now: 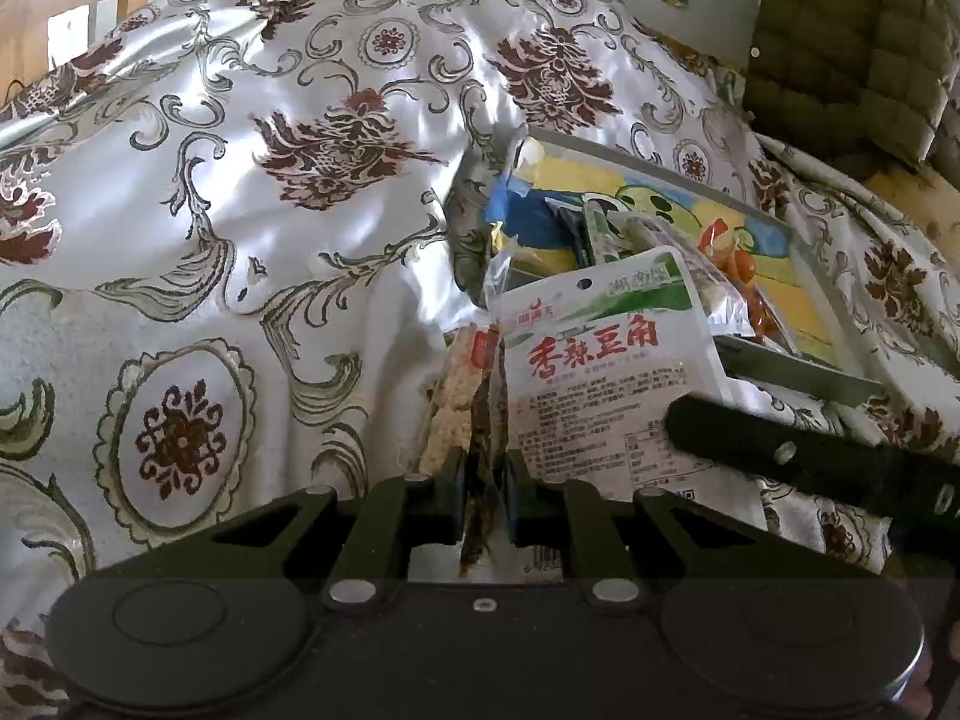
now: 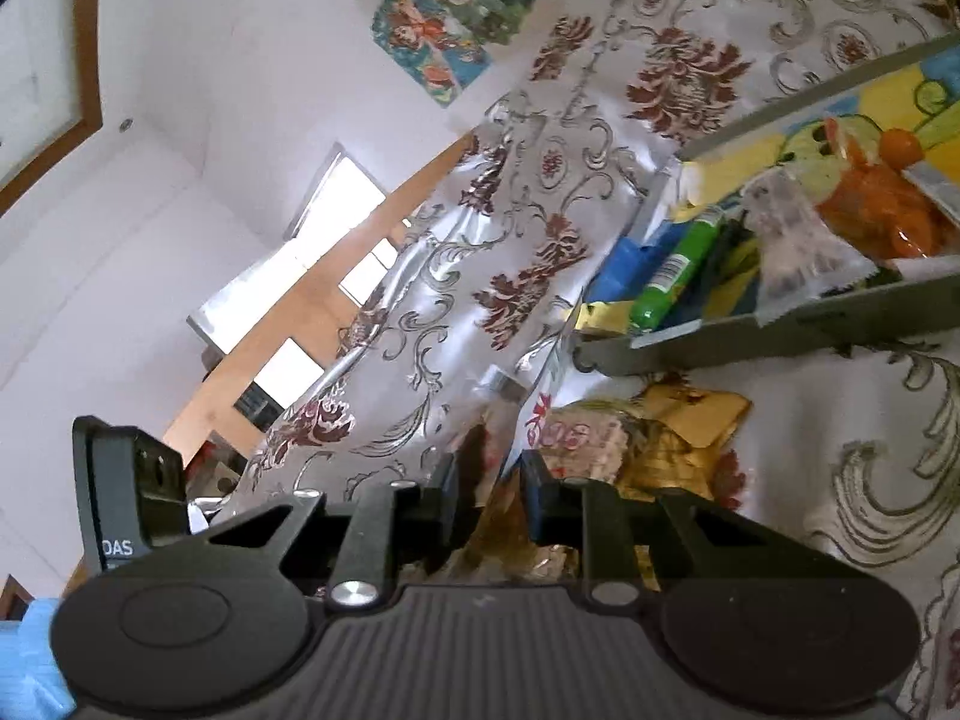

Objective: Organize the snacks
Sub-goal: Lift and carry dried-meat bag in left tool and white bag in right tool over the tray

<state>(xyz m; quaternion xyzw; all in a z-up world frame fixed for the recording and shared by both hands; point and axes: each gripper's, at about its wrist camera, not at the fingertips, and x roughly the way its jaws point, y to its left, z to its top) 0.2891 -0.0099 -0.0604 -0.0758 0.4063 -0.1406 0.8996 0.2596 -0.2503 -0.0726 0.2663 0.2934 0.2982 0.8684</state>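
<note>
Left gripper (image 1: 485, 480): jaws narrow, pinching a rice-cracker packet (image 1: 459, 402) beside a white bean packet (image 1: 606, 384). Right gripper (image 2: 489, 492): jaws clamping a packet (contents unclear); carry both level over the tray (image 1: 798, 381) rim before releasing.

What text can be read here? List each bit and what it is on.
"香辣豆角": red print on the white packet in the left gripper.
"OAS": black part at the right wrist view's left edge, likely cut off.
Packet's fine print and logo, green tube label: too small.
</note>
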